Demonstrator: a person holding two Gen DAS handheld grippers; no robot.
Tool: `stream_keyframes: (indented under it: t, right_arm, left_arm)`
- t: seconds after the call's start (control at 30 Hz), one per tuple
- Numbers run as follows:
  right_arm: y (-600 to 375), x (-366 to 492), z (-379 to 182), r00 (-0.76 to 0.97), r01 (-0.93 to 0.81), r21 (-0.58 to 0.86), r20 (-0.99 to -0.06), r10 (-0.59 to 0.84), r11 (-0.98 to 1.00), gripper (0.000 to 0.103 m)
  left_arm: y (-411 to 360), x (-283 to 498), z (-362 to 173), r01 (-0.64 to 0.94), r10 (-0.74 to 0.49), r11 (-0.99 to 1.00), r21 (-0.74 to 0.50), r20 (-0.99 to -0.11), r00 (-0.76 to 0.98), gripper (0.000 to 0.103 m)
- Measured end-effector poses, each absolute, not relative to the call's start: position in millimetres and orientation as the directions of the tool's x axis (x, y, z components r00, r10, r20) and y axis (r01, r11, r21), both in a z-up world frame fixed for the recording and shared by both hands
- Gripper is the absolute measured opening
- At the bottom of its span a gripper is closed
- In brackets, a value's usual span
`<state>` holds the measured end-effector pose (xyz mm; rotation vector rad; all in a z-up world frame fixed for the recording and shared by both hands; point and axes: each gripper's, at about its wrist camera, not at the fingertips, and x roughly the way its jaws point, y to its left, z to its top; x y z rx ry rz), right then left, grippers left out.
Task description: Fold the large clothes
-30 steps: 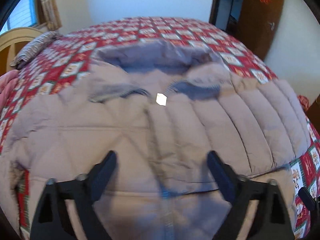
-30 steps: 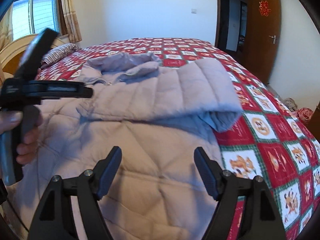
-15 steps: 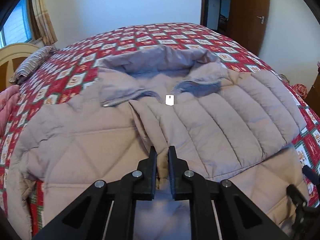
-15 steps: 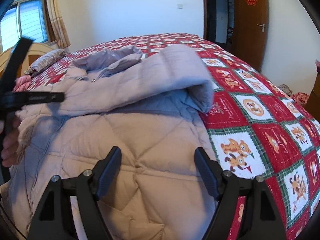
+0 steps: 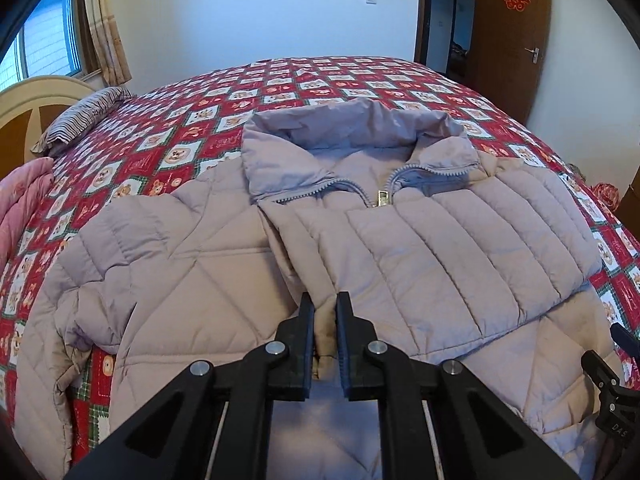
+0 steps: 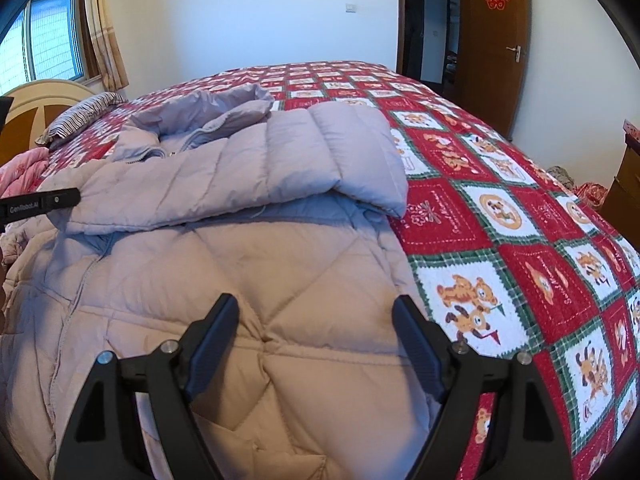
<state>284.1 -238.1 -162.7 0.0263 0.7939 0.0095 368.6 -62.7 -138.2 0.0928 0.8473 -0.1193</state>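
white walls [image 6: 248, 8], a curtained window [image 6: 52, 40], a brown door [image 6: 496, 32], bed under red patchwork quilt [image 6: 520, 240].

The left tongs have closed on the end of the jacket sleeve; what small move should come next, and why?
Probably draw the sleeve a little further across the chest. The left tongs pinch its cuff, and it already lies folded over the jacket front, while the right tongs hover open above the hem.

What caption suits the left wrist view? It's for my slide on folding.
Left tongs shut on the cuff of the sleeve folded across a lilac puffer jacket on the bed.
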Motion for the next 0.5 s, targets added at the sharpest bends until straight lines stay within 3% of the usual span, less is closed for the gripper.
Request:
stream_keyframes:
  t: [0.5]
  right_arm:
    - [-237.1,287.7,-173.3,0.69,0.013,0.01,-0.723,-0.002,1.0,0.089]
  left_arm:
    - [-41.2,362.5,-142.9,0.12,-0.054,0.992,0.034,-0.746,0.663,0.009]
